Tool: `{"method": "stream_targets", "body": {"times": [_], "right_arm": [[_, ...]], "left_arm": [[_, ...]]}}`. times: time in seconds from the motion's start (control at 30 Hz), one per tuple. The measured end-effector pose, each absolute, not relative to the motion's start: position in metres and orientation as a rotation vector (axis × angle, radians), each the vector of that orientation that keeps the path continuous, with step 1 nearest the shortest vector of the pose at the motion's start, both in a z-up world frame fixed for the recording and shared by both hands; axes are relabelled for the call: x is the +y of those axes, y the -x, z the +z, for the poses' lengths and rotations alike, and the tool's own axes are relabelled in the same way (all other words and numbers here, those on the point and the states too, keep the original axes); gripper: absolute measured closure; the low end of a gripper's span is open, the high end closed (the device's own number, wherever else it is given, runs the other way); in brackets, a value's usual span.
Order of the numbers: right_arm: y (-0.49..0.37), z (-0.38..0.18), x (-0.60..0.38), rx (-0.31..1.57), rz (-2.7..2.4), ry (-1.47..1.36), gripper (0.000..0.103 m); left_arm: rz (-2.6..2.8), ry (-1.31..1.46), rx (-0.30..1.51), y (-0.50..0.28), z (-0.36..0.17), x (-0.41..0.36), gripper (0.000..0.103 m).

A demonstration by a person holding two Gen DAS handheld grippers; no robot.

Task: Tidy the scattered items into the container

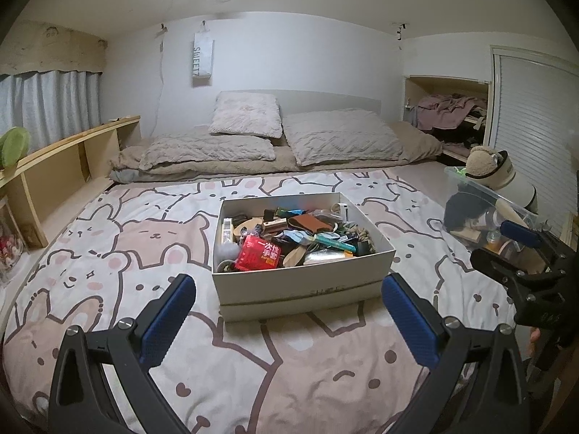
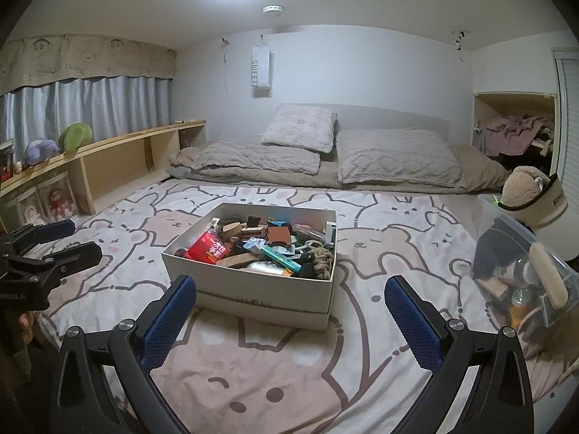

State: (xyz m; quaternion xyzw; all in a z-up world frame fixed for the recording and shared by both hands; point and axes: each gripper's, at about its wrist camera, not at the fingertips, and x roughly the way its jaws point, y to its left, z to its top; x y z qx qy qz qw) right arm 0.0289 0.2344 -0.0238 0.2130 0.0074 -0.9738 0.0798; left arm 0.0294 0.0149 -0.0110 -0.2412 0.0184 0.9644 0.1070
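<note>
Blue-padded fingers of the left hand-held gripper (image 1: 289, 320) stand wide apart with nothing between them, low over the near part of the bed's bear-print cover (image 1: 108, 253); the right hand-held gripper (image 2: 291, 320) is spread the same way and also empty, well to the right of its partner. Just beyond both sits the white cardboard box (image 1: 304, 287), heaped with small odds and ends, a red packet (image 1: 258, 255) near its front left corner. To the far right lies a clear plastic bin (image 2: 524, 278), tipped toward the box with more items inside and a cream bucket with a plush toy (image 2: 535, 199) behind it. No loose items show on the cover around the box, so which of the two is the target container cannot be told. The step in hand looks like choosing the next pick. Doing it well likely means keeping the fingers spread until they straddle one item, approaching from above, and not nudging the box wall.
</note>
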Motion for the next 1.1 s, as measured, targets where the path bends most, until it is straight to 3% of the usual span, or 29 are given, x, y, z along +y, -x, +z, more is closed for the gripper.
{"method": "stream_targets", "body": {"times": [1.1], "right_arm": [[-0.035, -0.034, 0.230, 0.031, -2.903, -0.687, 0.000]], "left_arm": [[2.859, 0.772, 0.065, -0.034, -0.027, 0.010, 0.000]]}}
